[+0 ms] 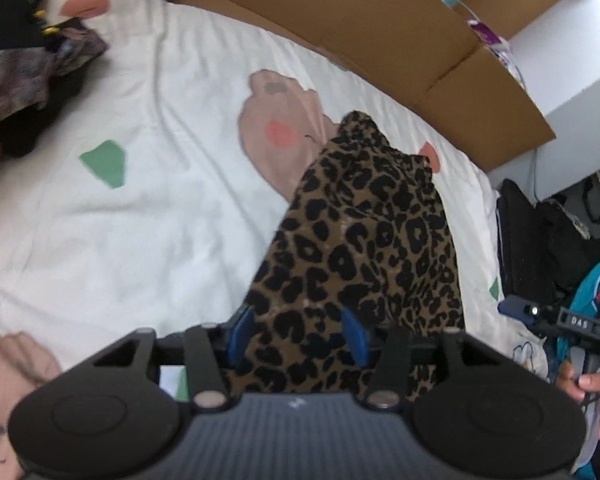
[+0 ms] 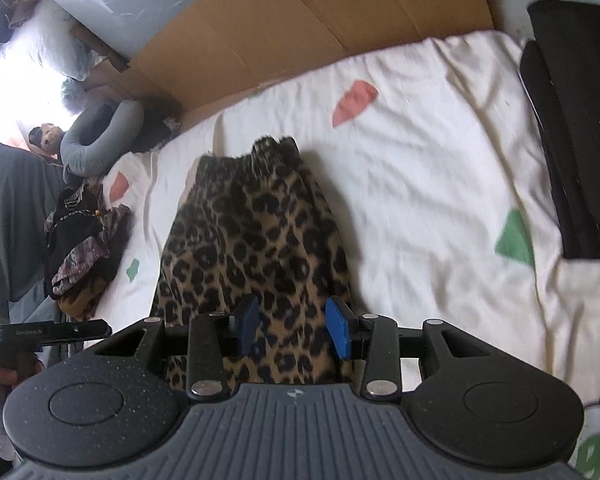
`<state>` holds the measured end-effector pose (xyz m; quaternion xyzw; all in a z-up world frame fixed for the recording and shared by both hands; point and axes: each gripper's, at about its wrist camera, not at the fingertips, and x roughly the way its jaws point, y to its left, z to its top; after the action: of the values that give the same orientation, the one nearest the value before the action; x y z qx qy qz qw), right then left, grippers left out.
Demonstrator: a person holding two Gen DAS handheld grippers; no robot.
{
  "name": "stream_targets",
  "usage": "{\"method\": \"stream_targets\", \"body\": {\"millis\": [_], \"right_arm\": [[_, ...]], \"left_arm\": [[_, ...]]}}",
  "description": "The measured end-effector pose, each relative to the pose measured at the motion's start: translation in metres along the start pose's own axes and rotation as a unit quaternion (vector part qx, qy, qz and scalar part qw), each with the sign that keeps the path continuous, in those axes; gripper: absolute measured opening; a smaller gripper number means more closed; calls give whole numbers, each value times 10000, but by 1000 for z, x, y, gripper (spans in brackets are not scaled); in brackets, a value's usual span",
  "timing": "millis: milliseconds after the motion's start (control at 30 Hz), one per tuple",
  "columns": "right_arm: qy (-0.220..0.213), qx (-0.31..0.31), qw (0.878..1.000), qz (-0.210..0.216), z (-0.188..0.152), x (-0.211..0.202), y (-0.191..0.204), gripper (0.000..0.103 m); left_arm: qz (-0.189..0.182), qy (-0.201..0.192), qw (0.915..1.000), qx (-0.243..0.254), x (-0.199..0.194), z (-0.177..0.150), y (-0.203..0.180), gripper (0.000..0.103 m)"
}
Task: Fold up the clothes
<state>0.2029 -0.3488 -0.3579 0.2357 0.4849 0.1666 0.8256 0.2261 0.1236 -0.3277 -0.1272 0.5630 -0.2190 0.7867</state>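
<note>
Evidently the fold is in its carrying stage: both grippers are holding the near edge of the leopard-print garment (image 1: 364,232) up off the white bedspread (image 1: 140,208), and the cloth is draping away from them toward the cardboard sheet (image 1: 360,28) that is standing along the far side of the bedspread. Seen from the left wrist, the left gripper (image 1: 298,330) is standing with its blue pads (image 1: 242,330) spread fairly wide, yet cloth is bunching between them and running back under the body of the tool, so it looks to be grasping the garment, though how firmly I cannot tell. Seen from the right wrist, the right gripper (image 2: 294,330) is doing much the same, its blue pads (image 2: 338,330) flanking a thick fold of the print. The garment's far end, a gathered band (image 2: 256,152), is lying on the bedspread not far short of the cardboard sheet, while a heap of dark patterned clothes (image 2: 80,248) is sitting well apart from it at the bedspread's edge, and a black bag (image 2: 572,128) is resting at the opposite edge. By my judgement the next move is calling for both tools travelling together toward the gathered band, keeping the held edge level and taut so the layers land square, then letting go only once the edge is lying flat. Soft and loosely woven by its look, the fabric is hanging in deep pleats and narrowing toward the band, so it is likely to slump or skew if one side leads.
</note>
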Motion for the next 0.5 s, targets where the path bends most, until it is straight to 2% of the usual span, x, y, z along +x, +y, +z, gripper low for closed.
{"method": "stream_targets", "body": {"millis": [133, 500], "right_arm": [[-85, -114, 9999, 5, 9, 5, 6, 44], [-336, -429, 9985, -2, 31, 24, 15, 44]], "left_arm": [[-33, -66, 9998, 161, 8, 14, -17, 57], [-458, -240, 9965, 661, 28, 50, -60, 55]]}}
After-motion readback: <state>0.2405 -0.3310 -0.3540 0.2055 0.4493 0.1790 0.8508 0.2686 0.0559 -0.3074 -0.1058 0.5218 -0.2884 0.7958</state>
